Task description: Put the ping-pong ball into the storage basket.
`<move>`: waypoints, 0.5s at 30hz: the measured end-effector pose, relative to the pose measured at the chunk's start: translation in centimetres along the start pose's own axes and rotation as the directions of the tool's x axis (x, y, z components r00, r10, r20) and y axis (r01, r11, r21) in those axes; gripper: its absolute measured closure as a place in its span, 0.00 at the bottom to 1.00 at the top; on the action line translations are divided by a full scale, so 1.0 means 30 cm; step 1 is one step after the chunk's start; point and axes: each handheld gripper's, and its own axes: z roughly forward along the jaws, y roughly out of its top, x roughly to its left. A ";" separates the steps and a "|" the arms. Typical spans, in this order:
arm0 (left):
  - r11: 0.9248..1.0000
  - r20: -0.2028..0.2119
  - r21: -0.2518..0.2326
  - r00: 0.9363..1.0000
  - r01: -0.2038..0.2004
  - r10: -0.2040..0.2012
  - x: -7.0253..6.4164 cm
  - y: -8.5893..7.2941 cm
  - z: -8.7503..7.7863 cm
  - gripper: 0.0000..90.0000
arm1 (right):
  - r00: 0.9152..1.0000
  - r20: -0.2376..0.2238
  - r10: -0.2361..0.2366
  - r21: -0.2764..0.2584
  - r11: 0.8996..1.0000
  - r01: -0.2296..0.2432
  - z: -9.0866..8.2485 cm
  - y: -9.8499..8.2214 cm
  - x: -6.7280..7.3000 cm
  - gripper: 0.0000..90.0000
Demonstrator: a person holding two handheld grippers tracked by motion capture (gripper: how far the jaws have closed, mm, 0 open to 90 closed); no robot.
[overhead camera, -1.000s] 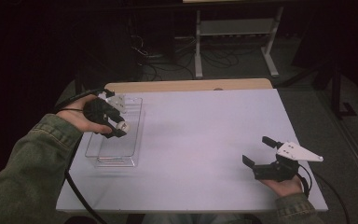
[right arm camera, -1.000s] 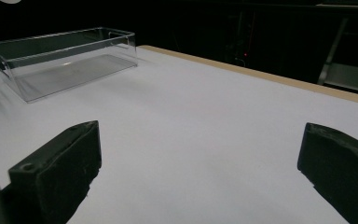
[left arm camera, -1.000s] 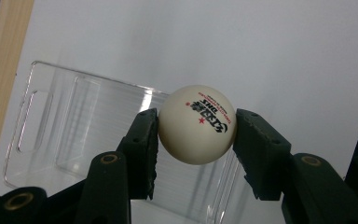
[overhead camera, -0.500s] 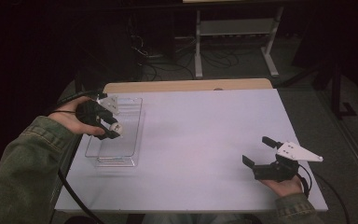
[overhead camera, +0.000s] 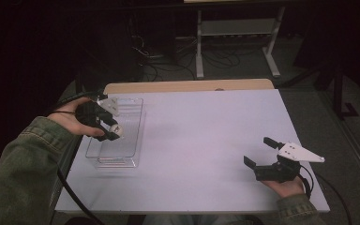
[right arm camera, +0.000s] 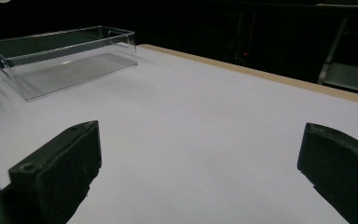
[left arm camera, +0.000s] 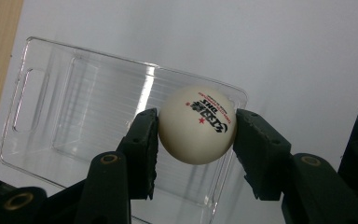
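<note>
Dark room; white counter (overhead camera: 201,140) with a wooden strip along its far edge. A clear plastic bin (overhead camera: 126,154) stood at the counter's left side, nothing inside it. Left tool (overhead camera: 112,129) was held above the bin, clamped on a white table-tennis ball (left arm camera: 197,124) with red and black print; both pads touched the ball. Right tool (overhead camera: 262,152) rested low at the near right of the counter, well apart from the bin, its jaws spread wide with nothing between them.
</note>
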 end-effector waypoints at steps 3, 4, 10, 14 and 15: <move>1.000 0.007 0.014 1.000 -0.013 0.013 0.003 0.005 0.005 0.56 | 1.000 -0.001 0.000 0.000 1.000 0.000 0.000 0.000 0.000 0.00; 0.999 0.016 0.025 1.000 -0.020 0.020 0.004 0.009 0.010 0.56 | 1.000 -0.001 0.000 0.001 1.000 0.000 0.000 0.000 0.000 0.00; 0.998 0.030 0.056 0.999 -0.039 0.038 0.006 0.026 0.026 0.56 | 1.000 -0.004 -0.002 0.003 1.000 0.002 0.001 0.000 0.001 0.00; 0.996 0.037 0.076 0.998 -0.054 0.052 0.015 0.032 0.034 0.56 | 1.000 -0.005 -0.003 0.002 1.000 0.003 0.001 0.000 0.002 0.00; 0.996 0.044 0.073 0.998 -0.058 0.055 0.014 0.033 0.036 0.56 | 1.000 -0.005 -0.003 0.003 1.000 0.003 0.001 -0.001 0.001 0.00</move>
